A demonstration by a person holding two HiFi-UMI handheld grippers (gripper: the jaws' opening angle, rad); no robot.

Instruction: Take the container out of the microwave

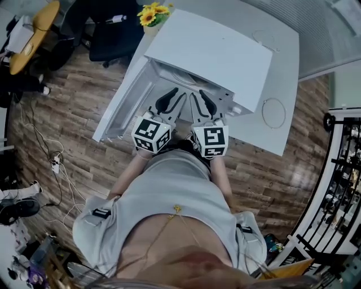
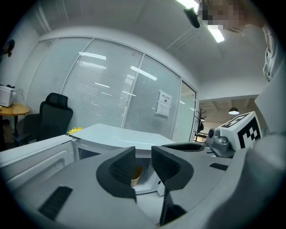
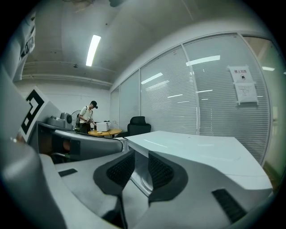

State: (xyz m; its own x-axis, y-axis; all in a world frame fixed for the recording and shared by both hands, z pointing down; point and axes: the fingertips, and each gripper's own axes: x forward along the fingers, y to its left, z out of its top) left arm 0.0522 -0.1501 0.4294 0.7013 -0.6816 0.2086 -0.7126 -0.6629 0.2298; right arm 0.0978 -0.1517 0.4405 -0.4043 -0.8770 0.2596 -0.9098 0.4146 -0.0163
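The white microwave (image 1: pixel 214 53) stands on a white table (image 1: pixel 285 68) with its door (image 1: pixel 121 110) swung open to the left. Both grippers are side by side in front of the open cavity, pointing into it. In the left gripper view a small tan container (image 2: pixel 135 175) shows inside the microwave, seen through the narrow gap of the left gripper (image 2: pixel 143 163), some way beyond the tips. The left gripper (image 1: pixel 169 100) is open and holds nothing. The right gripper (image 1: pixel 202 101) is open too; in its own view the right gripper (image 3: pixel 141 167) faces the microwave's front edge. The head view hides the container.
Yellow flowers (image 1: pixel 153 14) stand at the table's far corner. A black office chair (image 1: pixel 113 34) and a round yellow table (image 1: pixel 34 34) are beyond. Cables (image 1: pixel 56 163) lie on the wood floor at left. A black rack (image 1: pixel 344 169) stands at right. A person (image 3: pixel 89 117) stands far off.
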